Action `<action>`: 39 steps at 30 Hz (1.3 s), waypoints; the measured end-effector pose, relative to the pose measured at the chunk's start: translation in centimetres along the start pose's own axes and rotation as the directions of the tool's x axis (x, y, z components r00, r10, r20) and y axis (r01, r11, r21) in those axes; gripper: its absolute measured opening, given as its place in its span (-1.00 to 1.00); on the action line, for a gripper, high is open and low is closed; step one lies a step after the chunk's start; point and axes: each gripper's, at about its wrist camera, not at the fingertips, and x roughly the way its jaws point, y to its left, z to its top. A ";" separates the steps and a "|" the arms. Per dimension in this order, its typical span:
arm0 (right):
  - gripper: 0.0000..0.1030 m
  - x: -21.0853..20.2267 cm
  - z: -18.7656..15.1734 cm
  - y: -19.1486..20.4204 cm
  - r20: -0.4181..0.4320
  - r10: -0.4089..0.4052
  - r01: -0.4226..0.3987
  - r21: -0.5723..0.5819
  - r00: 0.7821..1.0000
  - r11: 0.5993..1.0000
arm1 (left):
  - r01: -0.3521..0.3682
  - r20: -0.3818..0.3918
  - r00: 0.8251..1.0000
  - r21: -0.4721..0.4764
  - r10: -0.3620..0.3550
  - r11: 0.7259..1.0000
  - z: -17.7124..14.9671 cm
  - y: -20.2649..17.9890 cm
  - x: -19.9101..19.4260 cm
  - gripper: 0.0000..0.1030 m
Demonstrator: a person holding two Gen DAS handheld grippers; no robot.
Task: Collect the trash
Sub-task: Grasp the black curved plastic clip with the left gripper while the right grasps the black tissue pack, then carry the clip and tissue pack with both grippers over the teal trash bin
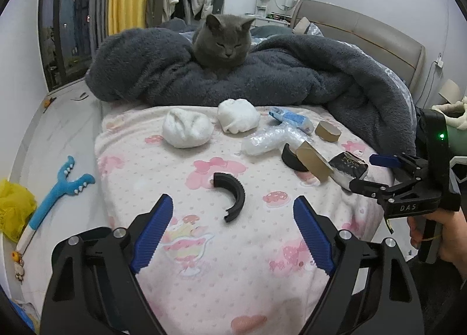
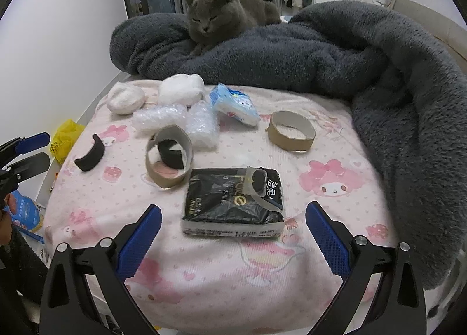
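Trash lies on a pink patterned bed cover (image 1: 221, 270). My left gripper (image 1: 233, 215) is open, just short of a curved black plastic piece (image 1: 232, 196). My right gripper (image 2: 233, 227) is open, with a black tissue pack (image 2: 233, 203) between and just ahead of its fingers. Beyond lie a cardboard tape ring (image 2: 169, 156) with a black ring inside, a second cardboard ring (image 2: 292, 130), crumpled clear plastic (image 2: 186, 121), a blue-white wrapper (image 2: 236, 104) and two white wads (image 2: 181, 89) (image 2: 127, 98). The right gripper also shows in the left wrist view (image 1: 370, 171).
A grey cat (image 1: 223, 40) sits on a dark grey blanket (image 1: 292, 78) across the back of the bed. On the floor at left lie a blue toy (image 1: 58, 189) and a yellow bag (image 1: 14, 206). The bed edge drops off at left.
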 end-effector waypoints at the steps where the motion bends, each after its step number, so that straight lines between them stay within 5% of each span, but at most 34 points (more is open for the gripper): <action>1: 0.92 0.2 0.1 -0.1 -0.002 0.001 -0.001 0.000 1.000 1.000 | 0.006 -0.002 1.000 0.008 -0.006 1.000 0.1 -0.1 0.3 0.68; 20: 0.43 2.2 0.3 -0.8 -0.020 0.025 -0.025 -0.010 0.999 1.000 | -0.037 -0.007 0.999 0.004 0.037 0.999 0.4 0.4 5.7 0.46; 32: 0.41 0.2 0.8 -2.3 0.053 0.022 -0.024 0.035 0.998 0.999 | -0.059 -0.012 0.998 0.014 0.060 0.998 -0.1 0.2 7.2 0.25; 39: 0.41 -0.5 1.7 -1.2 0.098 0.032 -0.035 0.027 0.995 0.999 | -0.060 -0.001 0.998 -0.028 0.060 0.998 0.2 1.0 7.5 -0.30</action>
